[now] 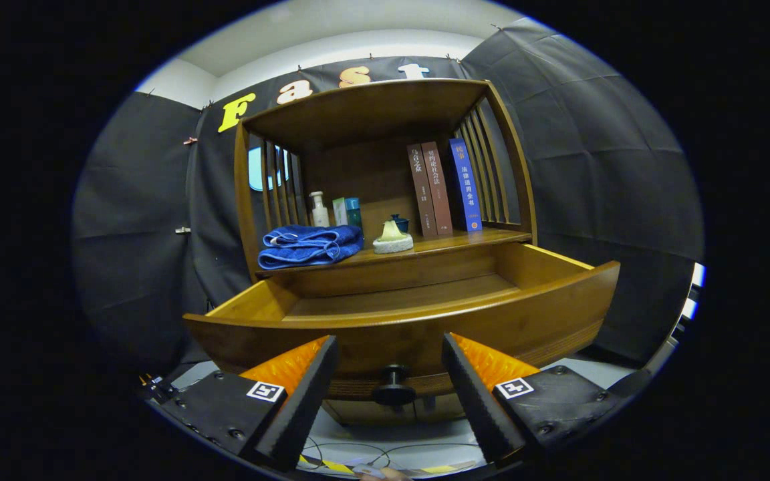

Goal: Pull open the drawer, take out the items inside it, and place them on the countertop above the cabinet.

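A wooden cabinet stands ahead, and its drawer [545, 294] is pulled out toward me. The drawer's inside bottom shows bare wood as far as I can see. Its dark round knob [393, 384] sits on the drawer front, between my two fingers and not touched by either. My gripper [390, 391] is open, with a wide gap between the fingers. On the countertop [465, 240] above the drawer lie a folded blue towel [310, 245] and a small pale cone-shaped item on a round white base [392, 238], with a dark blue cup [400, 221] just behind it.
At the back of the shelf stand a white bottle [319, 210], a teal box [349, 211], two brown books [430, 189] and a blue book [465, 186]. Slatted wooden sides close the shelf on both flanks. Cables [385, 454] lie on the pale floor below the drawer.
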A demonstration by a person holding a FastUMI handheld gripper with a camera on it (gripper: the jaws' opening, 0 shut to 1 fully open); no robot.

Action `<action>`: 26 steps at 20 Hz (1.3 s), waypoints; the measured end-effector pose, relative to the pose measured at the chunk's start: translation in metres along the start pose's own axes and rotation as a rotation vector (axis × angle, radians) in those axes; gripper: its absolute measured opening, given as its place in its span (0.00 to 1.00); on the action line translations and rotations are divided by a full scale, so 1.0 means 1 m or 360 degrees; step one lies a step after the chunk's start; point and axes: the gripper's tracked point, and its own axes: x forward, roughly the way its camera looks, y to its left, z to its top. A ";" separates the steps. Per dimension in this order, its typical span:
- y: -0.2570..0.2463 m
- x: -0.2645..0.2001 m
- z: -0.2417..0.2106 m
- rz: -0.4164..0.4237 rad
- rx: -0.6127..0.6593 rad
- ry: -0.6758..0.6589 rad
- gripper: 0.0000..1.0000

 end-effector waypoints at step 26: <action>-0.007 0.139 0.008 -0.0044 -0.0064 -0.0200 0.99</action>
